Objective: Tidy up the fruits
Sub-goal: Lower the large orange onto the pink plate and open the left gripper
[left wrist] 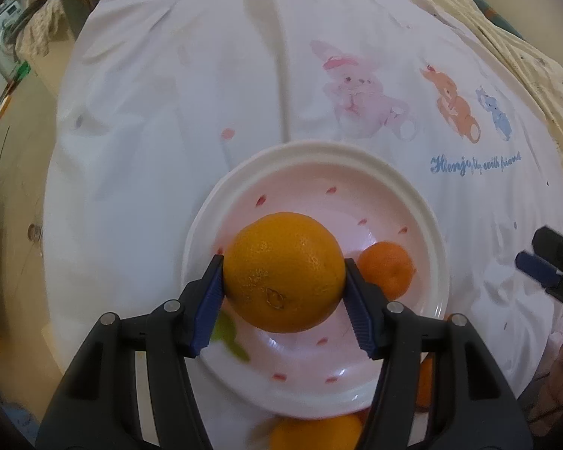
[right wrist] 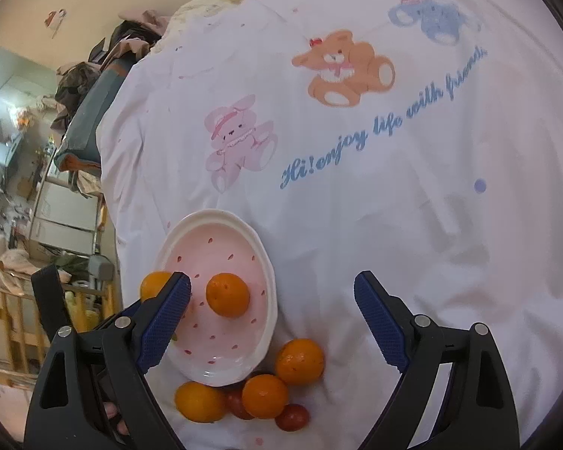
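Note:
My left gripper (left wrist: 284,262) is shut on a large orange (left wrist: 284,272), held just above a white bowl with a pink inside (left wrist: 319,152). A smaller orange (left wrist: 386,273) lies in the bowl to the right of it. In the right wrist view my right gripper (right wrist: 272,300) stands open and empty over the cloth, right of the bowl (right wrist: 206,217). One orange (right wrist: 228,294) lies in that bowl. Another orange (right wrist: 152,285) shows partly behind my right gripper's left finger (right wrist: 165,318). My right gripper (left wrist: 544,266) also appears at the left view's right edge.
Three loose oranges (right wrist: 299,362) (right wrist: 264,395) (right wrist: 199,401) and two small red fruits (right wrist: 292,417) (right wrist: 238,403) lie on the white printed cloth (right wrist: 394,225) near the bowl's front rim. Cluttered furniture and shelves (right wrist: 63,210) stand beyond the cloth's left edge.

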Tool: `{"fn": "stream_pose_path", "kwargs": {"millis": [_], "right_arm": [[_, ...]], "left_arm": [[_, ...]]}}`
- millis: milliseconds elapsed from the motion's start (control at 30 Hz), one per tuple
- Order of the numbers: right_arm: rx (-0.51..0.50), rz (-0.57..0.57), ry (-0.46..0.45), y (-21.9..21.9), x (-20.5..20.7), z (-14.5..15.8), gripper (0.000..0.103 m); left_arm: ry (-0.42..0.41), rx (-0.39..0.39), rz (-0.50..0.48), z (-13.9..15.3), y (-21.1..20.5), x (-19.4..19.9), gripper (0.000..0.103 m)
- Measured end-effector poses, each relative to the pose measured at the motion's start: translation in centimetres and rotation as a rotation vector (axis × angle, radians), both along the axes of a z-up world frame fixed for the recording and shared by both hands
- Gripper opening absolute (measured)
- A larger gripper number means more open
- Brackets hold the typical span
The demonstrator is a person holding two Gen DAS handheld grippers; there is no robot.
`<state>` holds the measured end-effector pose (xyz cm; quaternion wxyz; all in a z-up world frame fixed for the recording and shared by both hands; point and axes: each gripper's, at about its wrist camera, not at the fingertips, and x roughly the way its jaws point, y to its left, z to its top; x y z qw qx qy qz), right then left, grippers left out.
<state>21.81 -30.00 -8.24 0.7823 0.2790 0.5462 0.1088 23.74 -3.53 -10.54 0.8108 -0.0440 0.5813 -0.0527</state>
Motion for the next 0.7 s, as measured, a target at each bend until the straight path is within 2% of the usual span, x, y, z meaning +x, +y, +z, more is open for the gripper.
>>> {"fn": "stream_pose_path", "kwargs": {"millis": [233,600,633,700], "right_arm": [[-0.034,0.034,-0.015,0.9,0.5,0.2,0.091],[-0.04,0.04,-0.003,0.9,0.8,0.0,0.091],[-0.041,0.041,-0.004,1.0,0.8,0.0,0.091],[-0.044,0.043,-0.006,1.0,0.7,0.0,0.091]], "left_arm": [[-0.023,0.001,-0.013,-0.6,-1.3,1.9,0.056],[-0.003,0.007,-0.003,-1.7,-1.3,2.9,0.059],[0.007,0.01,-0.005,-1.7,-1.3,3.0,0.061],[0.024,0.008,-0.009,-1.8,-1.6,3.2,0.078]]}}
